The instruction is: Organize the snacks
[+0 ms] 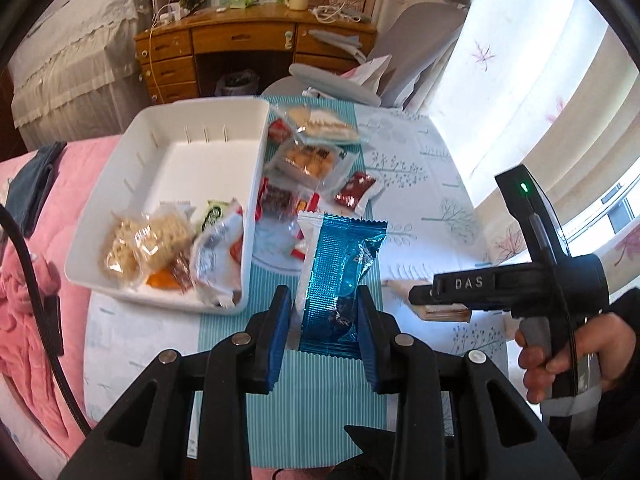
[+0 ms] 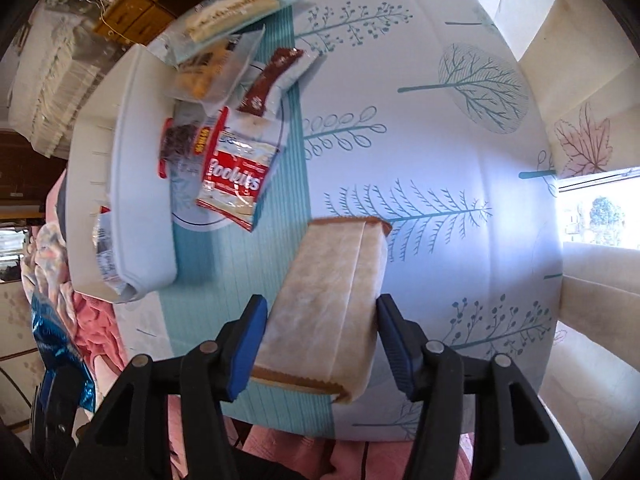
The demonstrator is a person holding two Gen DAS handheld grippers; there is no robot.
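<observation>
My left gripper is shut on a shiny blue snack packet and holds it above the table, just right of the white bin. The bin holds several snacks at its near end. My right gripper is shut on a beige packet with brown crimped ends, held over the table; it also shows in the left wrist view. A red and white cookie packet and several other snacks lie in a pile beside the bin.
The table has a white cloth with a tree print and a teal striped runner. A pink blanket lies left of the table. A grey chair and a wooden desk stand beyond the far end.
</observation>
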